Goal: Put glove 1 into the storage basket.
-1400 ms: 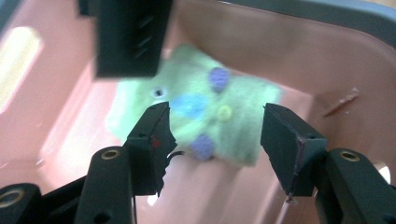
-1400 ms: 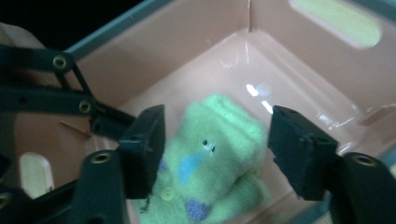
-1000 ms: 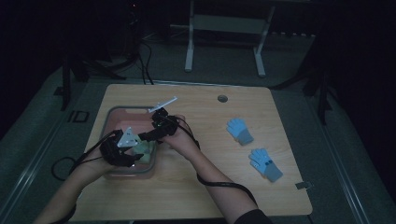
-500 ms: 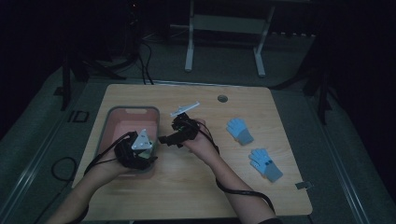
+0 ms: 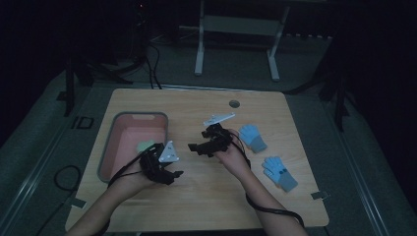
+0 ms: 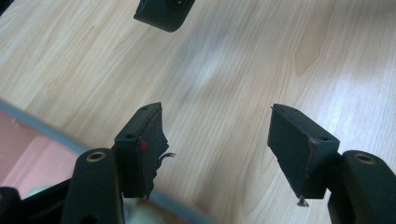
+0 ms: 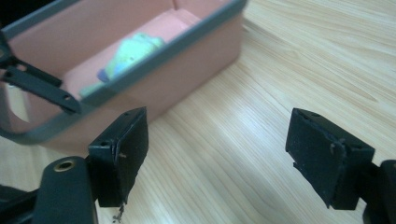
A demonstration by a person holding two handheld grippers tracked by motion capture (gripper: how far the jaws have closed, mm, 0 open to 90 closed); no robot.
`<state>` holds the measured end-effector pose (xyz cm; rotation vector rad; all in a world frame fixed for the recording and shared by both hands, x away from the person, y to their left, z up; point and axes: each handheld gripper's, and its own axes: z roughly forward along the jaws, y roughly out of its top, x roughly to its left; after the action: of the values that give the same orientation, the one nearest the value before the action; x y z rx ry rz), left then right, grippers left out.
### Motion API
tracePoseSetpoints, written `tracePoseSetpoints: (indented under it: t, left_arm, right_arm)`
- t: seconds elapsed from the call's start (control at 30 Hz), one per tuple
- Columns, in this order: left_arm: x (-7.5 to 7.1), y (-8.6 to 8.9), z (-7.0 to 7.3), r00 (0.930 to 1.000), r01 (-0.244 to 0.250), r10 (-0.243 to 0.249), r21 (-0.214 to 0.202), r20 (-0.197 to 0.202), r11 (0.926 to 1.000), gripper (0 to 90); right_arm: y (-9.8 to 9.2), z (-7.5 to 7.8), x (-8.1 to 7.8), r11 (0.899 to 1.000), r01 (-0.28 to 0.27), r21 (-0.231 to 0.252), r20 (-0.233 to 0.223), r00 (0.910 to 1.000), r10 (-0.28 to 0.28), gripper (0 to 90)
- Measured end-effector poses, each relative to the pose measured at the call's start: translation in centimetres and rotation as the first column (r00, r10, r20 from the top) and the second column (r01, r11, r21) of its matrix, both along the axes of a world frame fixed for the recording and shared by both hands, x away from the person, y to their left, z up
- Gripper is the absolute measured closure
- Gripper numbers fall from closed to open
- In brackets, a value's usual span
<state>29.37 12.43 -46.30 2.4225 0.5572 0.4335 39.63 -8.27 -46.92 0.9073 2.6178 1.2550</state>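
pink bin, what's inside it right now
One pale green item lies on the bin floor. What it is stays unclear; the near wall and left tongs cover part of the inside.

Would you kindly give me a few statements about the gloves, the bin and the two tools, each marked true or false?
1. Two blue gloves lie on the table right of the right tool. True: the nearer glove and the farther glove both rest on the table.
2. The pink bin holds nothing. False: a pale green item lies inside it.
3. The left tool is clamped on a glove. False: its jaws are apart over bare wood; they have just been opening, with nothing between them.
4. The right tool's jaws are open. True: bare table shows between them in the right gripper view.
5. The bin stands at the table's right edge. False: it stands on the left side.
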Motion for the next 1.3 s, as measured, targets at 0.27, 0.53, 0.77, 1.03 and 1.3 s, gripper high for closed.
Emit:
tracePoseSetpoints:
  t: [0.27, 0.53, 0.77, 1.03, 1.3]
  left_arm:
    - [-0.3, -2.6, -1.3, 0.9975, 0.040, -0.041, -0.020, -0.058, 0.9990, 27.0]
    - [-0.7, -5.1, -3.3, 0.9836, 0.111, -0.117, -0.053, -0.137, 0.9924, 13.2]
    - [-1.2, -6.7, -6.2, 0.9784, 0.127, -0.137, -0.073, -0.155, 0.9893, 9.9]
    - [-1.6, -7.1, -8.6, 0.9797, 0.123, -0.135, -0.086, -0.149, 0.9887, 9.9]
    - [-2.2, -6.6, -9.7, 0.9860, 0.095, -0.108, -0.105, -0.126, 0.9899, 9.9]
  right_arm:
    - [-2.9, -0.8, -0.4, 1.000, -0.005, -0.014, 0.049, 0.9988, 0.005, 15.9]
    - [-5.2, -1.2, -1.0, 1.000, -0.003, 0.024, 0.033, 0.9995, 0.002, 14.0]
    - [-7.5, -1.6, -1.4, 1.000, 0.021, 0.017, 0.061, 0.9979, -0.022, 14.1]
    - [-9.9, -2.4, -1.5, 0.997, 0.081, 0.017, 0.041, 0.9958, -0.082, 12.4]
    - [-12.0, -3.6, -2.0, 0.993, 0.109, -0.038, 0.069, 0.9920, -0.106, 21.1]
